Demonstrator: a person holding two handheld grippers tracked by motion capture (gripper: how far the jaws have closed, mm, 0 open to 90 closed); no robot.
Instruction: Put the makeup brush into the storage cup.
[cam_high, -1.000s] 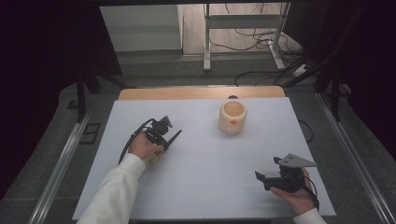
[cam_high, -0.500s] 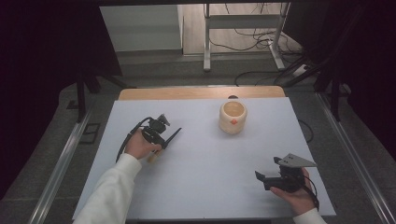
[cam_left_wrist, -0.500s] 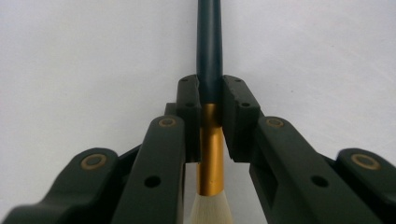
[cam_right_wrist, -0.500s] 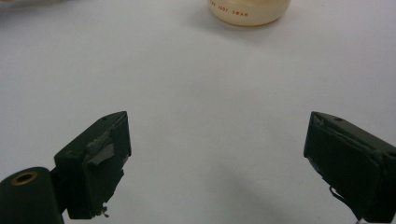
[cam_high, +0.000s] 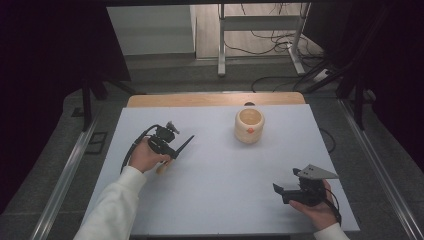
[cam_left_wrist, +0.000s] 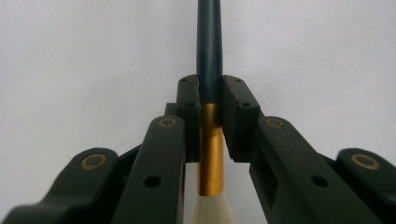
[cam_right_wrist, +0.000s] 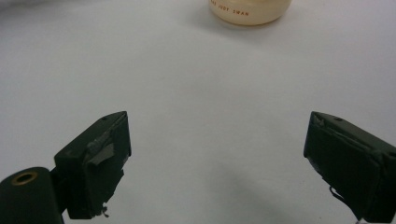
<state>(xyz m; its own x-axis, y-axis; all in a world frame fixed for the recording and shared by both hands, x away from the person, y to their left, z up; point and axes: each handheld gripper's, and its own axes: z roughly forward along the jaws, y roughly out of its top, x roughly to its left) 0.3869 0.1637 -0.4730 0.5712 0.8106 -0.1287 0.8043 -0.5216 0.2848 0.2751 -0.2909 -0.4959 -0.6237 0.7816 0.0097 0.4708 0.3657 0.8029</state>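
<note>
1. The left claw (cam_left_wrist: 211, 116) is clamped on a brush (cam_left_wrist: 208, 56), right where the smooth dark handle meets its shiny gold collar; soft white bristles show beneath.
2. From above, that left claw (cam_high: 162, 145) sits well to the left of the cup (cam_high: 249, 125), with the brush handle (cam_high: 183, 145) slanting towards the cup.
3. The cup is round, cream and glossy, open at the top, with a small orange mark on its side.
4. The right claw (cam_right_wrist: 217, 163) stands wide apart and empty over the matte white counter (cam_right_wrist: 210, 84), nearer the person than the cup.
5. My guess: the pickup is done; whatever the brush is meant for remains.
</note>
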